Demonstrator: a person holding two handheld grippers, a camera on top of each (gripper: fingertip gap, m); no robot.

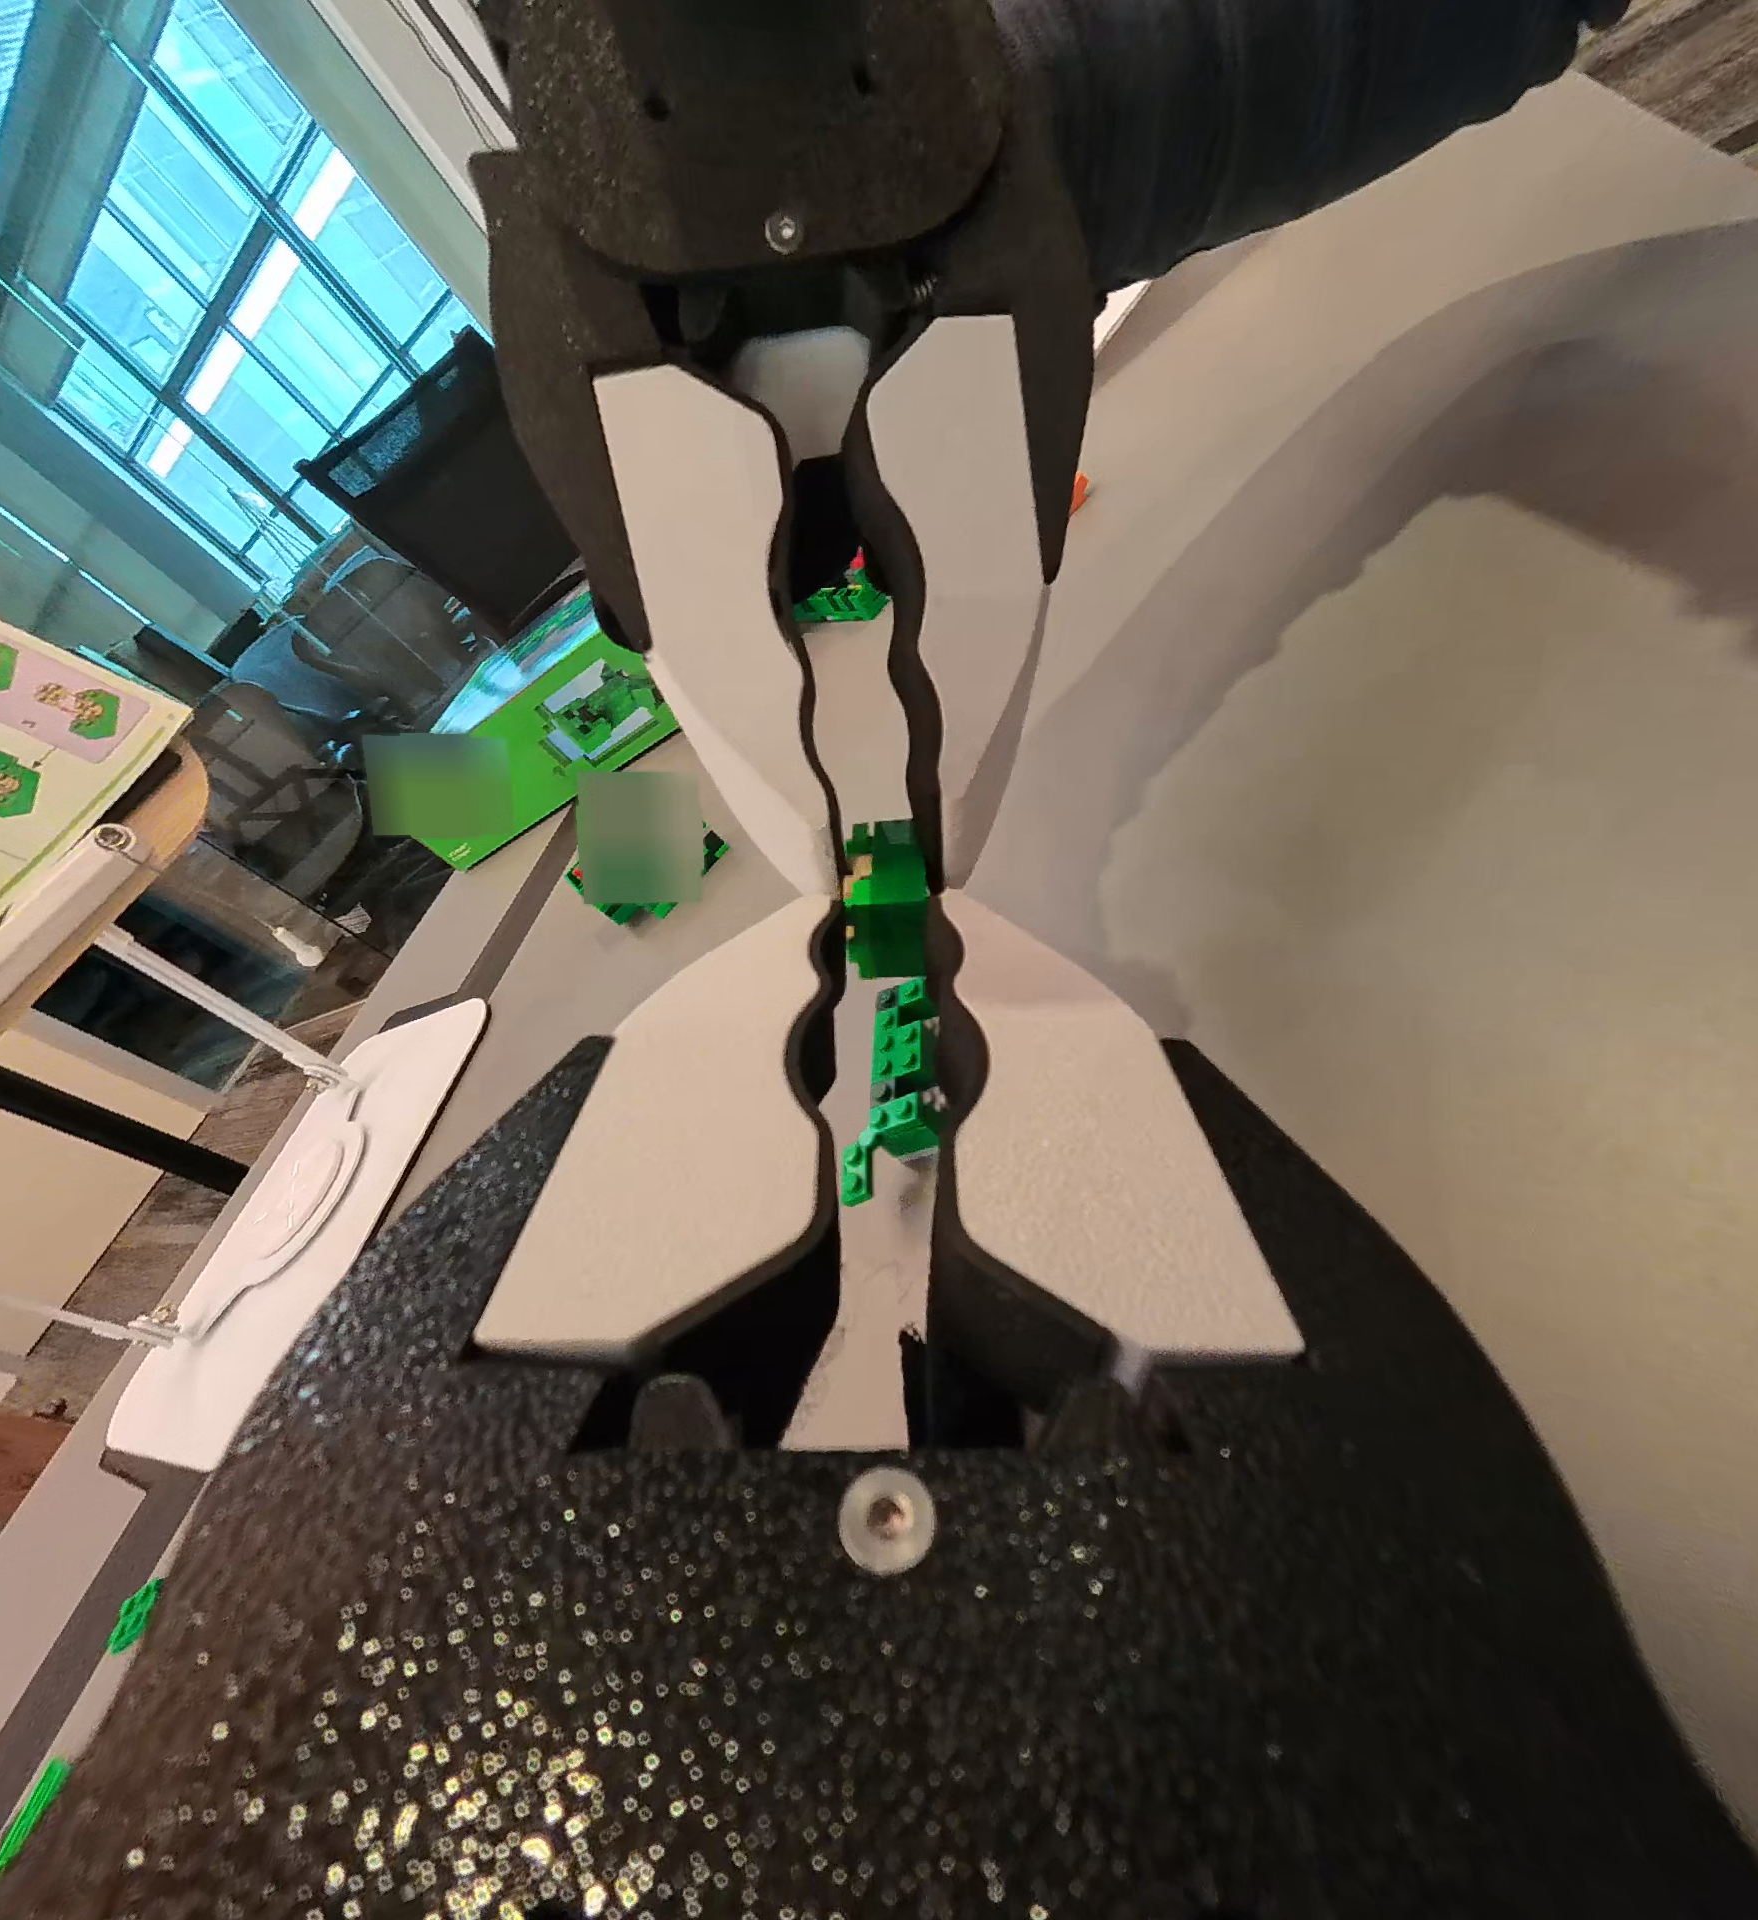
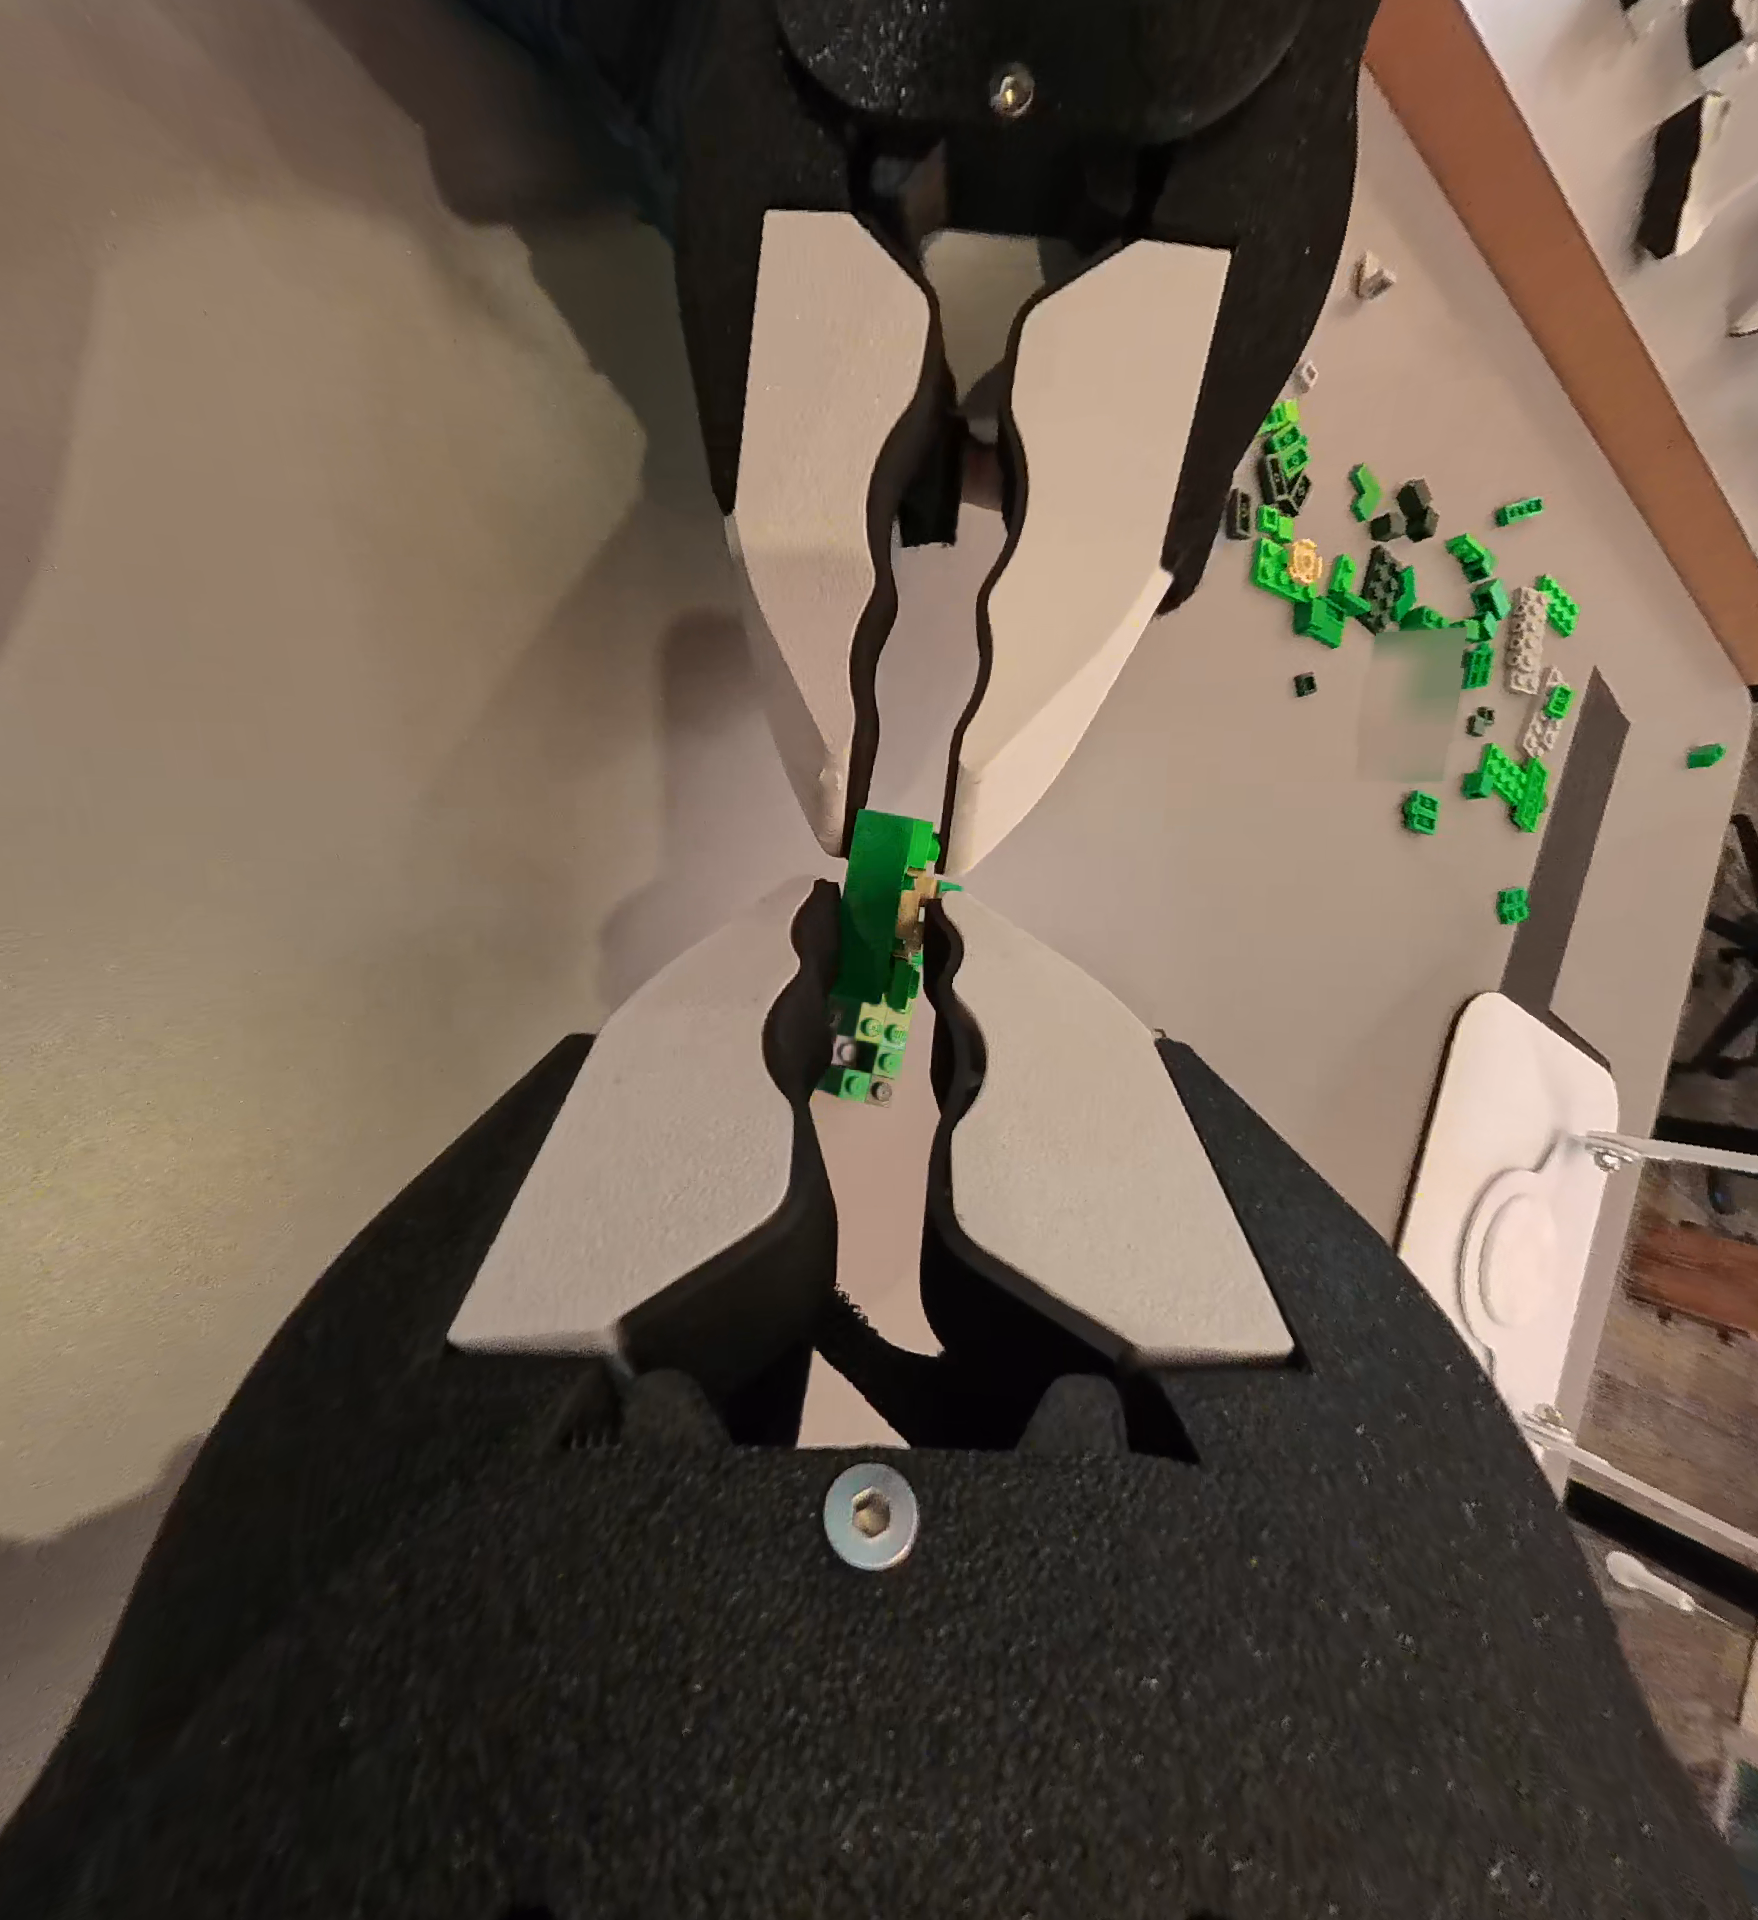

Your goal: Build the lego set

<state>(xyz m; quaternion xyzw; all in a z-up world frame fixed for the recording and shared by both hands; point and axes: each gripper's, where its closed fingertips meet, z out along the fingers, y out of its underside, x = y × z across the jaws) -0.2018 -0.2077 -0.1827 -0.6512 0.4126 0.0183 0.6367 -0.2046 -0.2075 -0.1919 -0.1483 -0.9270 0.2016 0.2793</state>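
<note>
green lego assembly | tan piece inside | held above table, between tong tips

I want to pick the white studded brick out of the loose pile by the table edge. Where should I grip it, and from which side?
Probably grip the white studded brick across its two long smooth sides, near mid-length, coming straight down from above. It lies flat, studs up, at the outer edge of the loose green pieces, which crowd one long side, so close carefully there. Both hand-held grippers, left and right, are now shut on the green assembly.

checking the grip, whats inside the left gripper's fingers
The left gripper pinches a green lego assembly with a tan piece; the right gripper meets it tip to tip. The pinched faces are hidden.
</note>
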